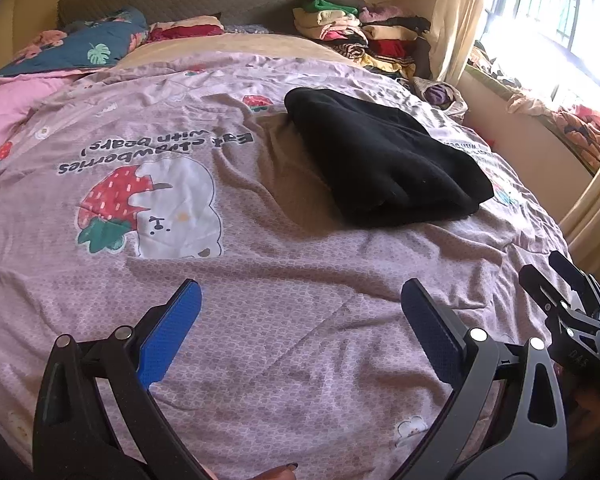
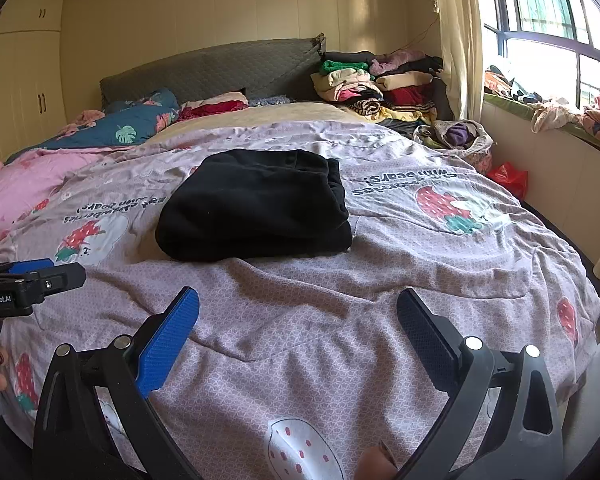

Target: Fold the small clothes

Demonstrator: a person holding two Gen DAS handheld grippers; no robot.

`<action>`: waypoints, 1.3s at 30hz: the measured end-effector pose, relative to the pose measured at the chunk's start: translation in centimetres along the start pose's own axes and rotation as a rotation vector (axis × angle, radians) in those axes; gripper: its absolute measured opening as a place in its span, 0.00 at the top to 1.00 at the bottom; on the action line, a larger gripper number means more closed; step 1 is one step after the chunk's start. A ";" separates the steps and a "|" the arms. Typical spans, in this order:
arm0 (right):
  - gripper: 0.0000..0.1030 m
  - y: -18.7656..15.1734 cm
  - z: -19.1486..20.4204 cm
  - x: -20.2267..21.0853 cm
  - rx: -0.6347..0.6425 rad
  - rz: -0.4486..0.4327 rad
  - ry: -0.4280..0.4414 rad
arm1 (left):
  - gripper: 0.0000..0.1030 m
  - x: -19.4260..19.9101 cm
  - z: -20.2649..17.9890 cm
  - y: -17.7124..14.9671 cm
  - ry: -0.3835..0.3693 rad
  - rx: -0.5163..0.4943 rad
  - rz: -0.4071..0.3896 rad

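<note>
Left gripper (image 1: 300,328) is spread wide with nothing between its blue pads (image 1: 172,332), hanging over the near edge of the bed. Right gripper (image 2: 298,328) is the same deal, jaws wide apart and empty, just beside the left one. The folded black garment (image 2: 256,206) sits out in the middle of the strawberry-and-bear duvet cover (image 1: 260,320), well apart from both. A stack of folded clothes (image 2: 376,80) is piled at the far right corner by the headboard (image 2: 212,68).

Left gripper (image 1: 300,300), right gripper (image 2: 298,308): black frames, blue textured pads, silver rivets.
</note>
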State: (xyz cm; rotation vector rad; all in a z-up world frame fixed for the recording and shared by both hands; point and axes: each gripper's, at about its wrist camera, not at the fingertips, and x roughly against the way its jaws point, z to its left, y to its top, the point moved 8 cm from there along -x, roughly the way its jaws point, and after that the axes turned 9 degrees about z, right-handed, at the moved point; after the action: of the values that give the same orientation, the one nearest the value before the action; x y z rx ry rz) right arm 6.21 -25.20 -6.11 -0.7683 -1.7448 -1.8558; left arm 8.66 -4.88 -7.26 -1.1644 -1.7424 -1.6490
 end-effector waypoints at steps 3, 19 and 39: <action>0.04 0.0 0.0 0.0 0.002 0.000 -0.002 | 0.09 0.0 0.1 0.0 0.003 0.003 0.002; 0.04 0.1 0.1 0.0 0.002 -0.001 -0.004 | 0.09 0.2 0.4 0.2 0.011 0.006 -0.002; 0.04 -0.1 -0.4 0.1 -0.016 -0.003 -0.029 | 0.09 0.1 0.6 0.1 0.045 0.011 0.006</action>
State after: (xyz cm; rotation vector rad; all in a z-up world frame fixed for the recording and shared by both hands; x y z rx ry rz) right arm 6.04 -25.54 -6.08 -0.8032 -1.7514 -1.8713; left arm 8.80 -4.25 -7.28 -1.1185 -1.7162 -1.6475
